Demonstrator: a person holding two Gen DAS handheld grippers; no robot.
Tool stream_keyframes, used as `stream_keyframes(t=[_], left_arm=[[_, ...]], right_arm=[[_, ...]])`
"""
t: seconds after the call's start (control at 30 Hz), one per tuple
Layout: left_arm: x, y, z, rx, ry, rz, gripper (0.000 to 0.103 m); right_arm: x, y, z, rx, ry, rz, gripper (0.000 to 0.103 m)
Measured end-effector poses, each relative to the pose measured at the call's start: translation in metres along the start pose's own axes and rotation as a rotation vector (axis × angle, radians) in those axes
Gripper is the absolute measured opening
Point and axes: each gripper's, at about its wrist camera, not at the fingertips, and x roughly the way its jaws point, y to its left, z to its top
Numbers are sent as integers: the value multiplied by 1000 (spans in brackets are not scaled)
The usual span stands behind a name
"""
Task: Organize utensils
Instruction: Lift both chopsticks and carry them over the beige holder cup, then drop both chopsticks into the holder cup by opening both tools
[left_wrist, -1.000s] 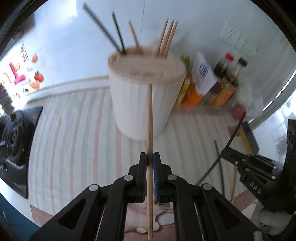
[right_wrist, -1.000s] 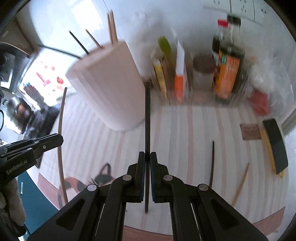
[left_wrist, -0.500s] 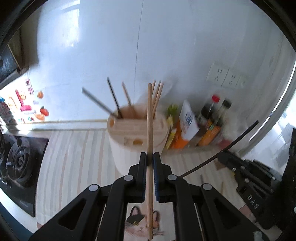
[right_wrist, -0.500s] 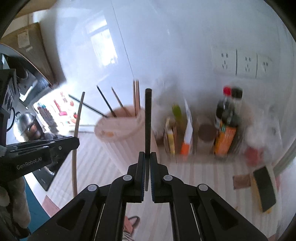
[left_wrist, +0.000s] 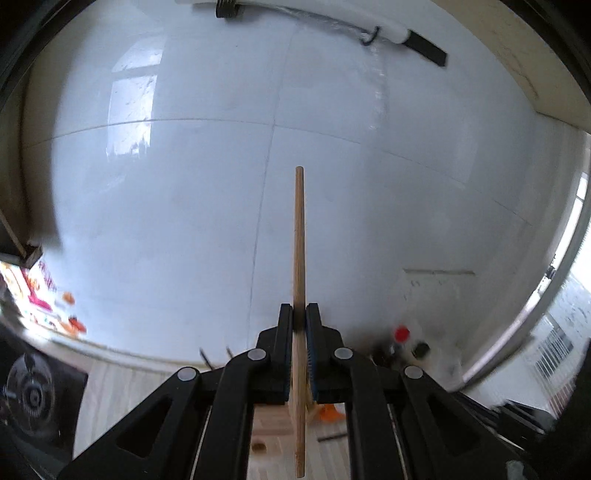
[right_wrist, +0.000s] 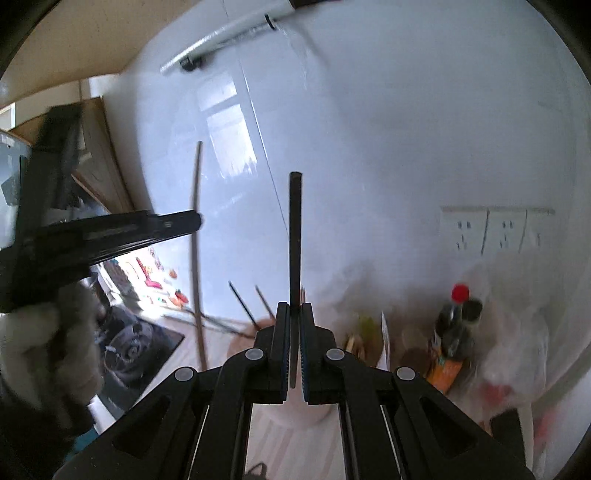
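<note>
Gripping upright chopsticks: left gripper (left_wrist: 299, 314) wooden (left_wrist: 299, 240), right gripper (right_wrist: 294, 314) black (right_wrist: 295, 236).

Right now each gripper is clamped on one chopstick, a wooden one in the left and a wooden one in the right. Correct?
Not quite. The left gripper does clamp a wooden chopstick, but the right wrist view shows the right gripper clamping a black chopstick.

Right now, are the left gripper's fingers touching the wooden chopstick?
Touching. The left wrist view shows the left gripper shut on the wooden chopstick, both fingers pressed against its sides, no gap.
</note>
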Motion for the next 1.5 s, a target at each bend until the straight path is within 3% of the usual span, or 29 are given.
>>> stream_keyframes(t=[0.27, 0.7, 1.1, 1.33, 1.5], left_arm=[[77, 31, 6, -13, 19, -1, 4], [137, 57, -26, 14, 120, 9, 4], [144, 67, -29, -2, 129, -35, 5], [147, 66, -45, 13, 185, -49, 5], [141, 62, -47, 7, 274, -80, 7]], right_arm=[[43, 7, 29, -28, -18, -22, 5], [122, 5, 19, 15, 80, -18, 5], [145, -7, 6, 59, 135, -6, 5], [146, -2, 1, 50, 147, -6, 5], [153, -8, -1, 75, 196, 24, 5]])
